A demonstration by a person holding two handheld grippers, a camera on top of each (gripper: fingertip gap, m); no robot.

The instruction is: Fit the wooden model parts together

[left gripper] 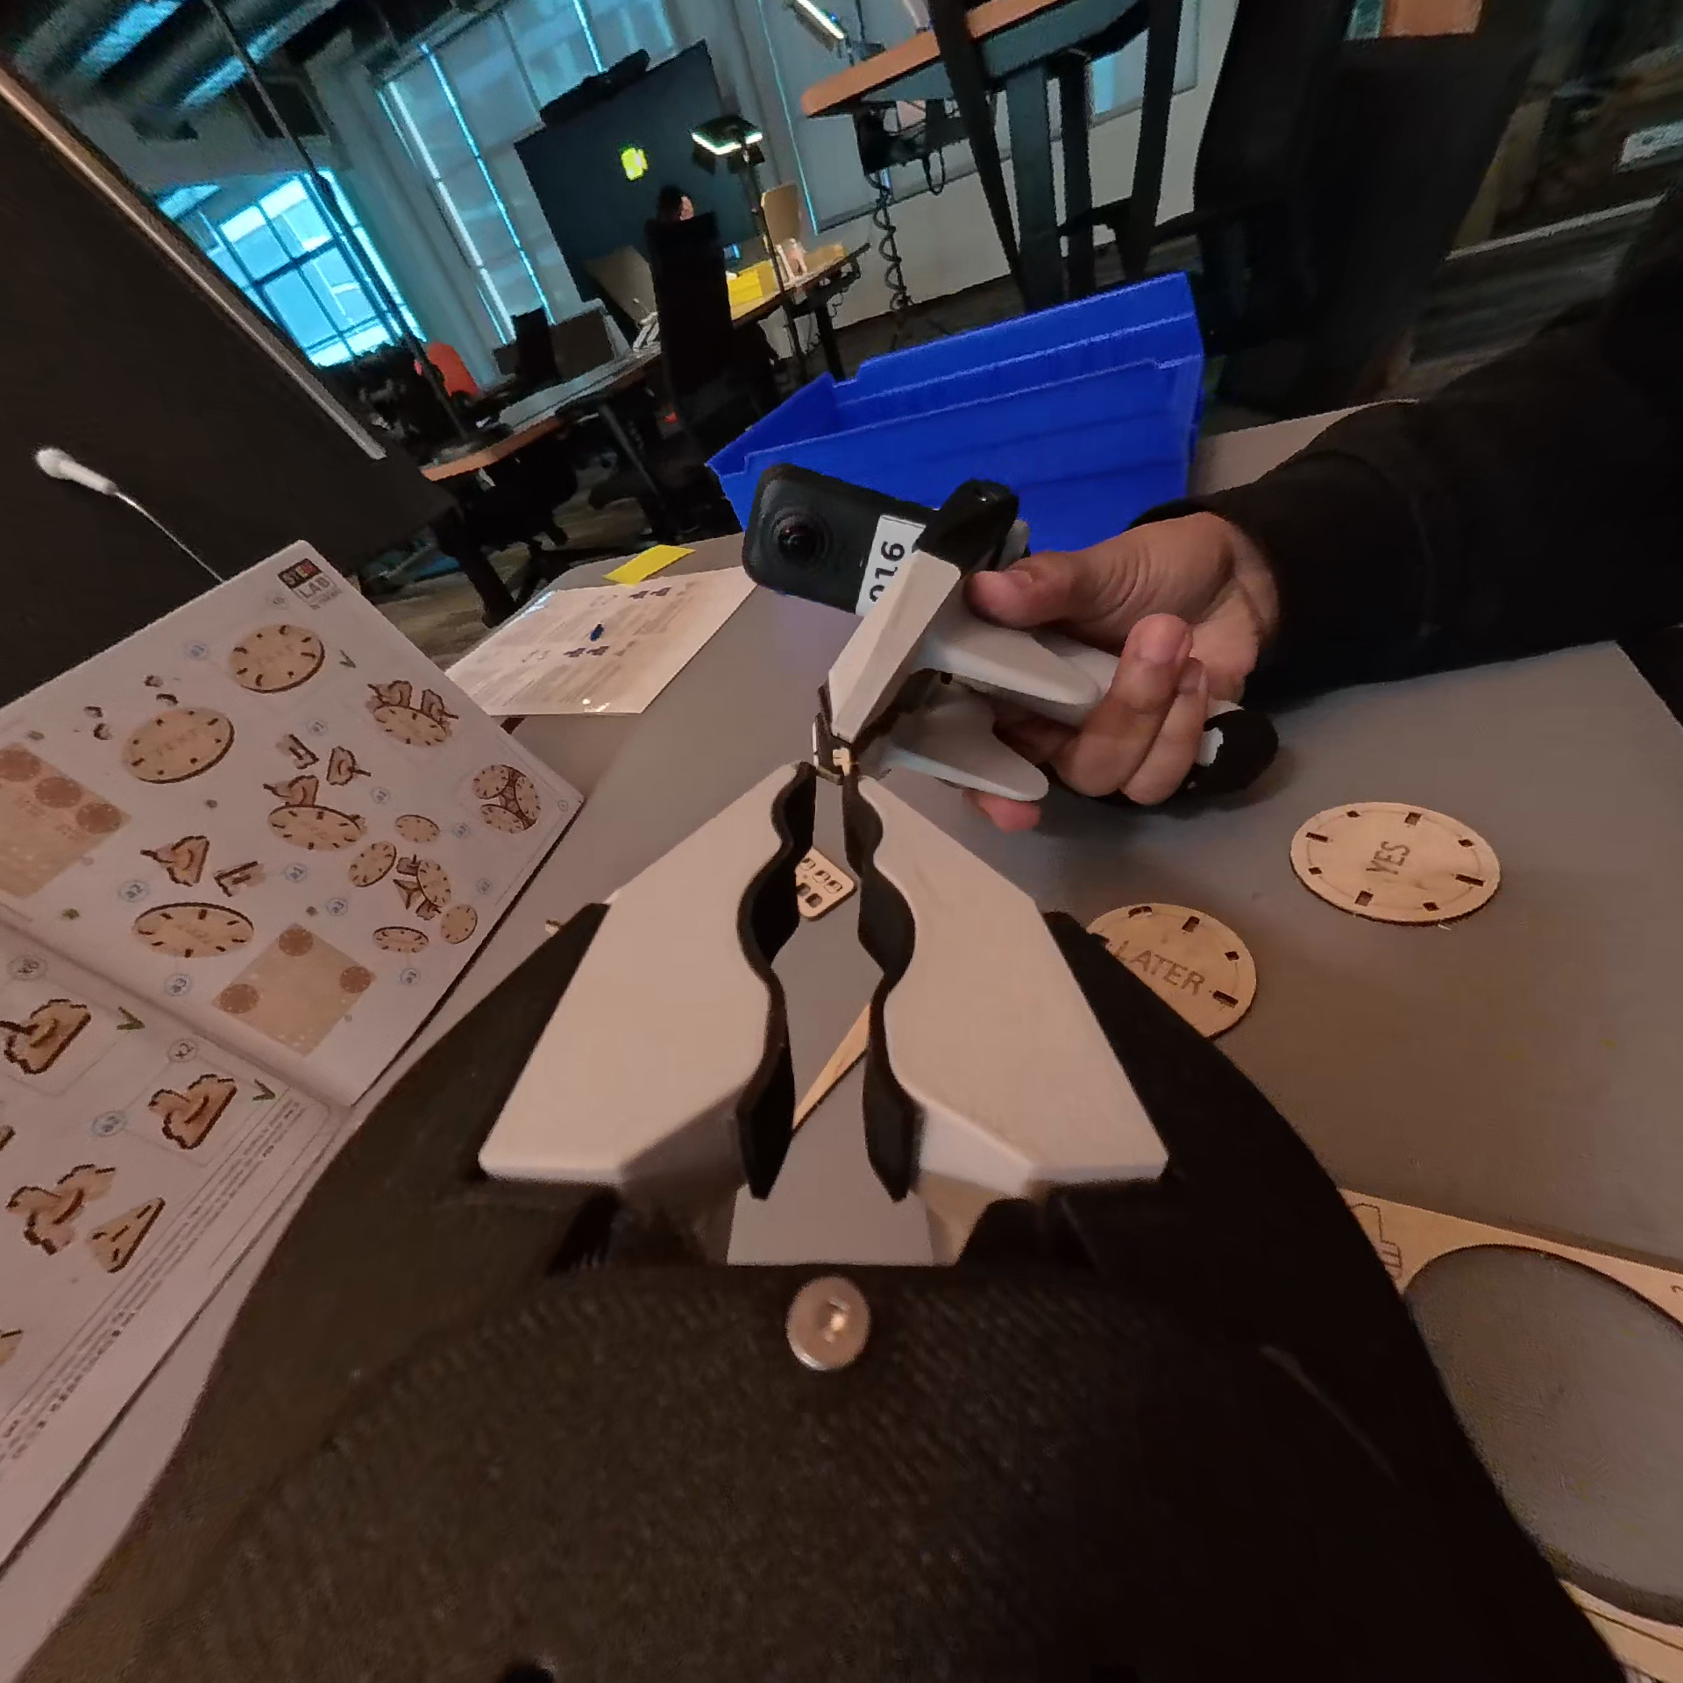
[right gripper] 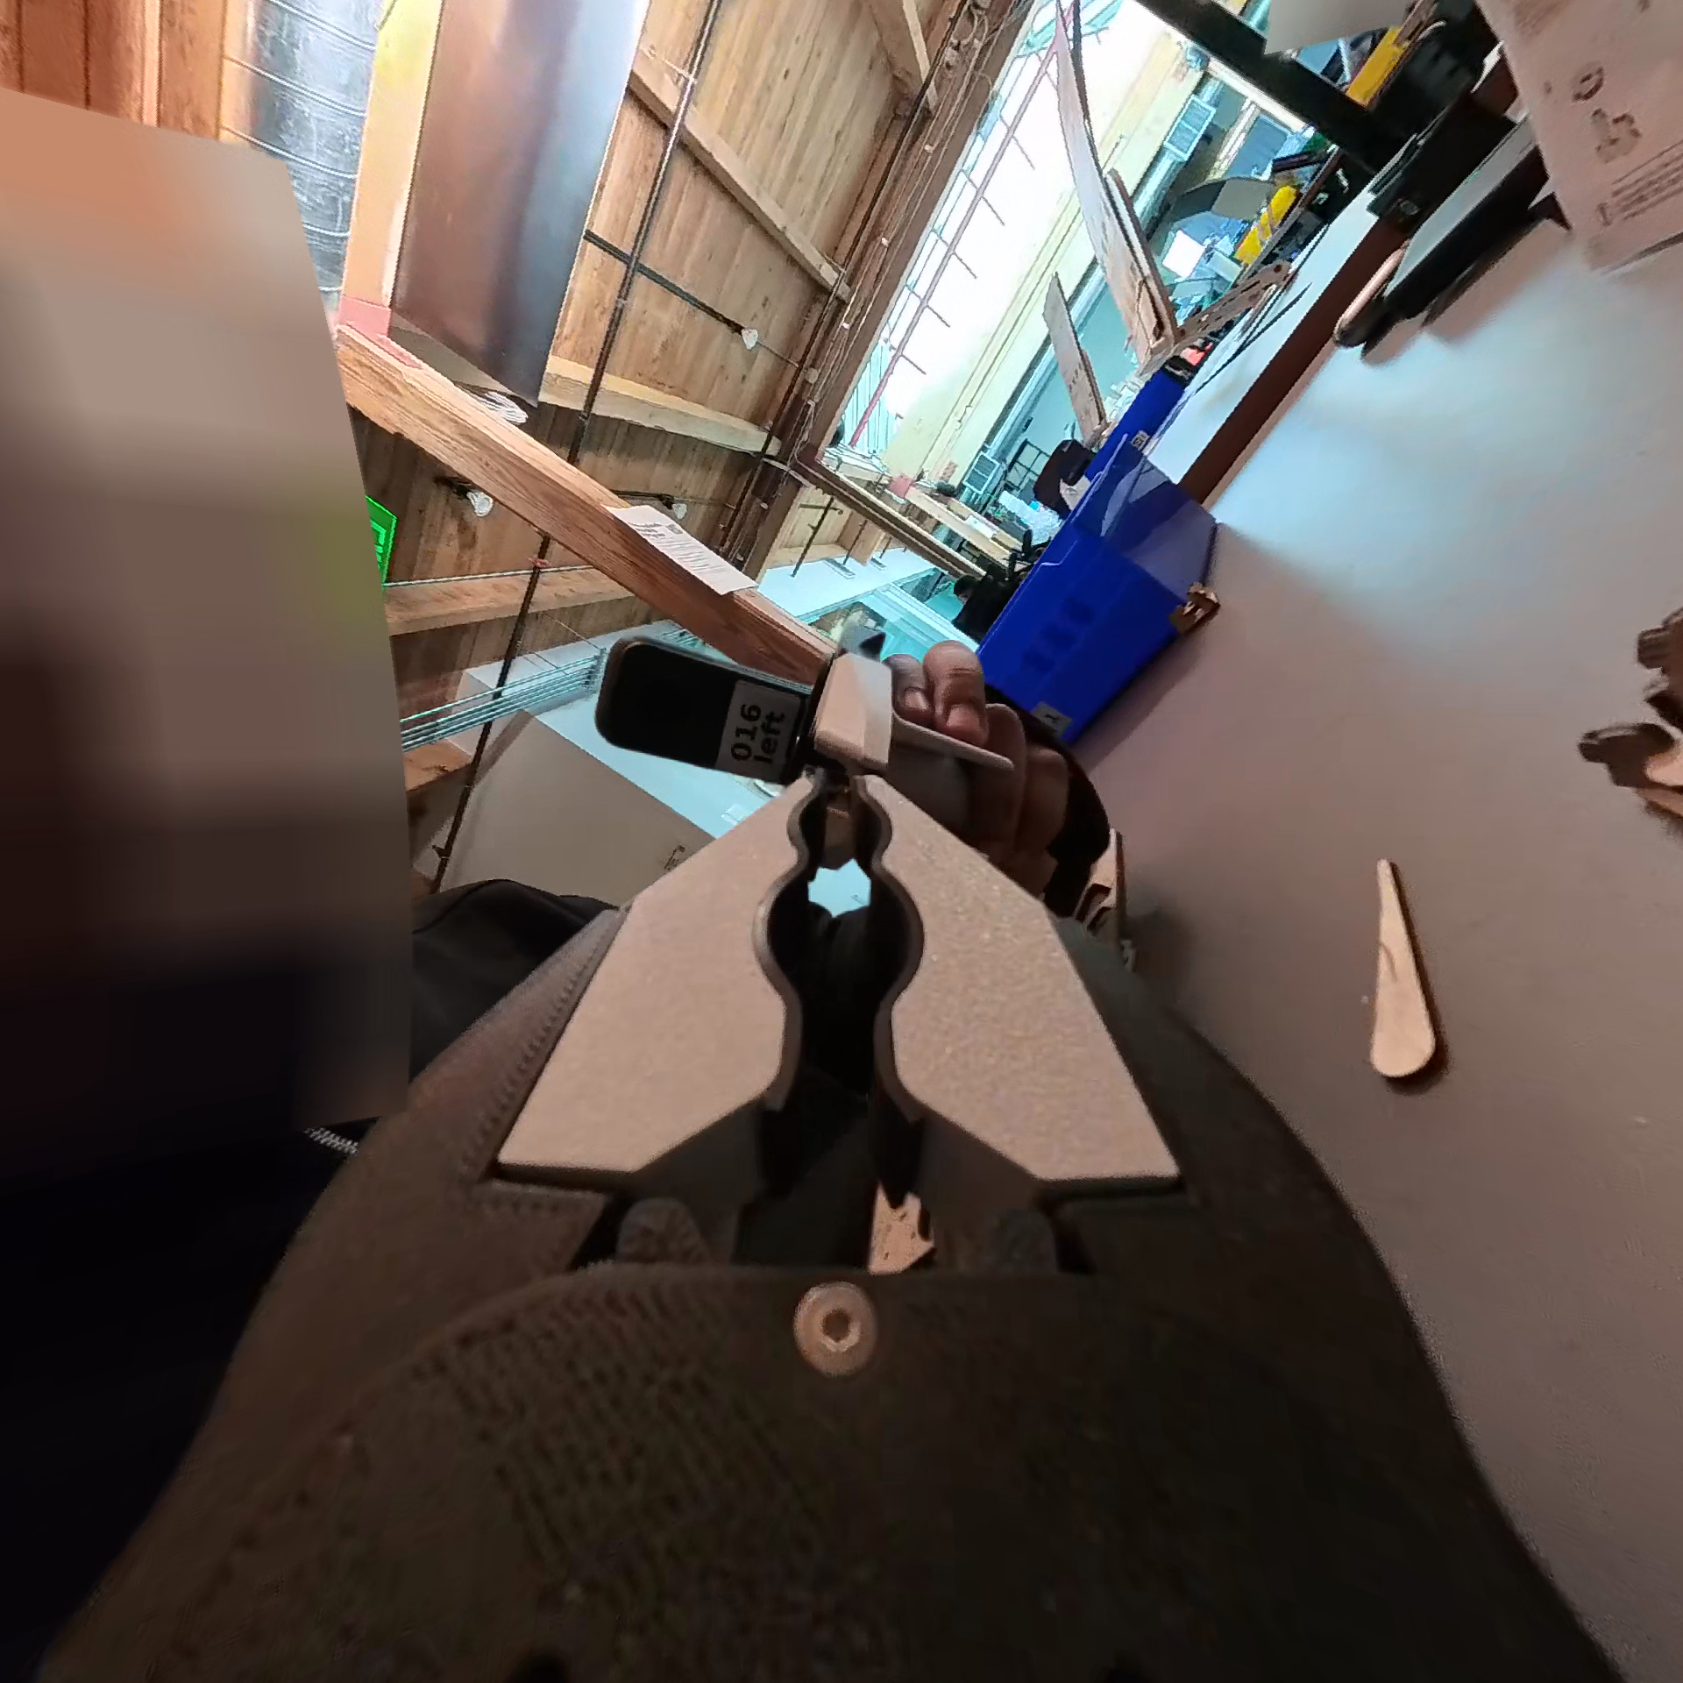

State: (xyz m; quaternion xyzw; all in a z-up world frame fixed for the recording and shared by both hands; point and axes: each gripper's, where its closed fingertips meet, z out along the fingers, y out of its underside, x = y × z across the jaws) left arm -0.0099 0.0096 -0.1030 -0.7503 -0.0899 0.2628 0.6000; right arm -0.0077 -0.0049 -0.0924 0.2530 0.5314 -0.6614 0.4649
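In the left wrist view my left gripper [left gripper: 827, 776] is held above the grey table [left gripper: 1412, 1075] with its tips closed on a small pale wooden piece [left gripper: 836, 763]. My right gripper [left gripper: 840, 749], held in a hand [left gripper: 1138, 656], meets it tip to tip from the far side and pinches the same piece. In the right wrist view my right gripper [right gripper: 833, 801] is shut with the small wooden piece [right gripper: 838, 842] between its pads. The left gripper [right gripper: 833, 774] with its black camera sits just beyond.
An open instruction booklet [left gripper: 228, 820] and a loose sheet [left gripper: 601, 651] lie at the left. A blue bin [left gripper: 1002, 410] stands behind. Two wooden discs [left gripper: 1393, 861] [left gripper: 1175, 965], a small perforated wooden card [left gripper: 820, 888] and a cut-out wooden sheet [left gripper: 1503, 1248] lie on the table. A tapered wooden stick [right gripper: 1398, 984] lies nearby. The grippers are tip to tip, or close to it.
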